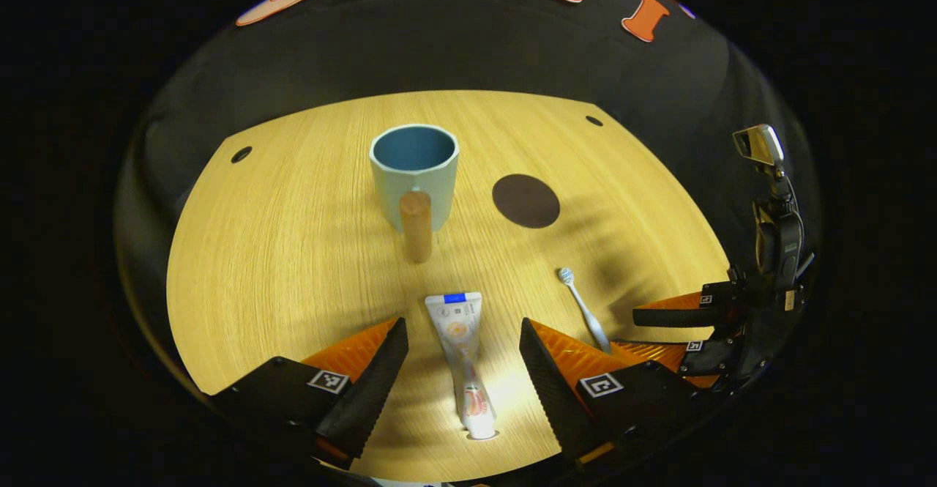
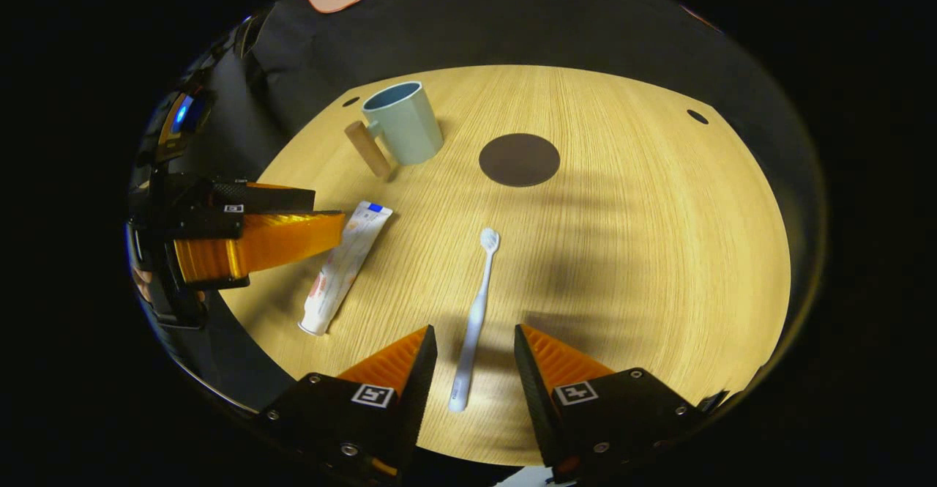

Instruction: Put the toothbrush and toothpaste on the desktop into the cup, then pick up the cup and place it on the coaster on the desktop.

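Observation:
A white toothpaste tube (image 1: 461, 355) lies on the wooden desktop (image 1: 278, 253), cap toward me, between the spread fingers of my left gripper (image 1: 463, 344), which is open and not touching it. A white toothbrush (image 2: 474, 318) lies lengthwise between the fingers of my right gripper (image 2: 474, 344), also open, with gaps on both sides. The pale blue cup (image 1: 414, 176) with a wooden handle (image 1: 416, 225) stands upright farther back. A dark round coaster (image 1: 525, 201) lies to its right. In the right gripper view I also see the cup (image 2: 402, 122), coaster (image 2: 519, 159) and toothpaste tube (image 2: 344, 267).
The other gripper (image 1: 688, 326) appears at the right edge of the left gripper view, beside the toothbrush (image 1: 584, 310). The left gripper (image 2: 256, 242) shows at the left of the right gripper view, over the tube. Small dark holes (image 1: 241, 154) mark the desktop's far corners.

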Demonstrator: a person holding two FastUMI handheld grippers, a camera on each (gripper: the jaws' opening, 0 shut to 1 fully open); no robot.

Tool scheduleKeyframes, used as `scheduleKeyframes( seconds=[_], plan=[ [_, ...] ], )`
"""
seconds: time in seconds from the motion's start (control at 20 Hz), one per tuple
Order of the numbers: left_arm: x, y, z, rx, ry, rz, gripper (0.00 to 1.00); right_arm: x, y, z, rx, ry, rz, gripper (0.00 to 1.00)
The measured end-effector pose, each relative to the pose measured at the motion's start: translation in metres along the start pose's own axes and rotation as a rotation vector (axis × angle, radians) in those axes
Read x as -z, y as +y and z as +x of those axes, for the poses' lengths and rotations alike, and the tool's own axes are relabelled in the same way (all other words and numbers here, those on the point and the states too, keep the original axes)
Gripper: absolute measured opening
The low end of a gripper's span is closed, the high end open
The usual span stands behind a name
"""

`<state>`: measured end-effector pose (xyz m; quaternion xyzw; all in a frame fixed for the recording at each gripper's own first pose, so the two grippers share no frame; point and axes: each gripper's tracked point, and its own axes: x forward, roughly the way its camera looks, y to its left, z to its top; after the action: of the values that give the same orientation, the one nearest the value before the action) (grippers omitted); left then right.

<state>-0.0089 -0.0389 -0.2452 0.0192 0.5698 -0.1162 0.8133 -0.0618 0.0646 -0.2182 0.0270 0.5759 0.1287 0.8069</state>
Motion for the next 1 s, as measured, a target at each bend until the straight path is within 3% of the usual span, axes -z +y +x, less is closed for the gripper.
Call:
scheduleKeyframes(
  seconds=[0.05, 0.1, 0.15, 0.25, 0.4, 0.65, 0.75, 0.8, 0.85, 1.0],
  plan=[
    [0.005, 0.001, 0.003, -0.009, 0.034, -0.017, 0.94, 0.001, 0.002, 0.001, -0.003, 0.013, -0.003, 0.63],
    [0.007, 0.001, 0.006, -0.01, 0.055, -0.033, 0.98, 0.003, 0.004, 0.004, -0.014, 0.032, -0.002, 0.67],
    [0.011, 0.002, 0.009, -0.008, 0.082, -0.046, 1.0, 0.005, 0.007, 0.006, -0.025, 0.049, 0.006, 0.61],
    [0.021, 0.001, 0.013, -0.009, 0.143, -0.062, 0.94, 0.006, 0.005, 0.013, -0.012, 0.068, 0.002, 0.6],
    [0.026, 0.0, 0.018, -0.029, 0.184, -0.041, 0.97, 0.011, 0.001, 0.019, 0.015, 0.097, -0.013, 0.59],
    [0.034, -0.004, 0.026, -0.061, 0.215, -0.062, 0.68, 0.013, 0.004, 0.024, 0.026, 0.106, -0.034, 0.58],
    [0.038, -0.001, 0.028, -0.069, 0.228, -0.079, 0.53, 0.011, 0.003, 0.026, 0.032, 0.109, -0.031, 0.5],
    [0.039, 0.0, 0.03, -0.068, 0.236, -0.094, 0.35, 0.011, 0.002, 0.026, 0.034, 0.107, -0.024, 0.37],
    [0.041, 0.0, 0.031, -0.065, 0.247, -0.096, 0.35, 0.01, 0.0, 0.027, 0.036, 0.11, -0.02, 0.39],
    [0.042, 0.004, 0.032, -0.087, 0.234, -0.06, 0.36, 0.006, -0.002, 0.03, 0.029, 0.114, 0.004, 0.2]
  ],
)
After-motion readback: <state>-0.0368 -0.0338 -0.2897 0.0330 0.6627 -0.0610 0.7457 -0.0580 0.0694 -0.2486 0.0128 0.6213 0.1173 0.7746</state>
